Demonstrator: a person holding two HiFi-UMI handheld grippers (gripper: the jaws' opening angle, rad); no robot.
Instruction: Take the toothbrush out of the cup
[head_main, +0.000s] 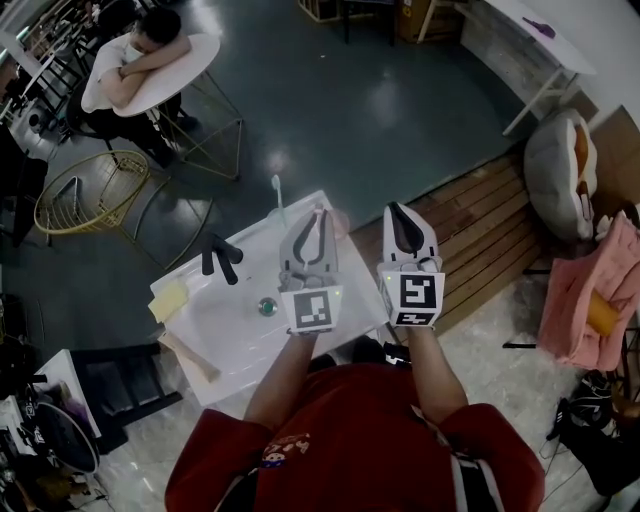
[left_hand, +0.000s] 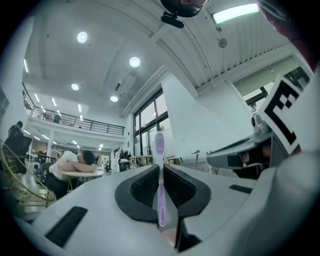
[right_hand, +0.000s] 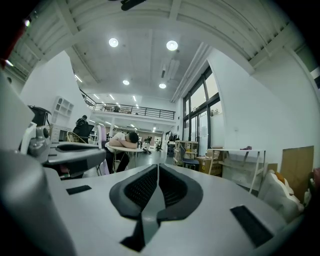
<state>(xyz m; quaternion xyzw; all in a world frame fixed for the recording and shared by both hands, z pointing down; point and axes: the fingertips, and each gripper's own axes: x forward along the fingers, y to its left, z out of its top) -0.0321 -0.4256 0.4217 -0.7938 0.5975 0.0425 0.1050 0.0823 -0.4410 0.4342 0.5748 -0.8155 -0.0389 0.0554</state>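
Toothbrush (left_hand: 159, 150) pinched upright between jaws of left gripper (head_main: 320, 213), brush head poking past the tips; right gripper (right_hand: 158, 168) alongside, jaws pressed together, nothing between.

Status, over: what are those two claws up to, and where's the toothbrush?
Left gripper shut on toothbrush, held above the white counter. Right gripper shut, empty. Nothing seen in the way.
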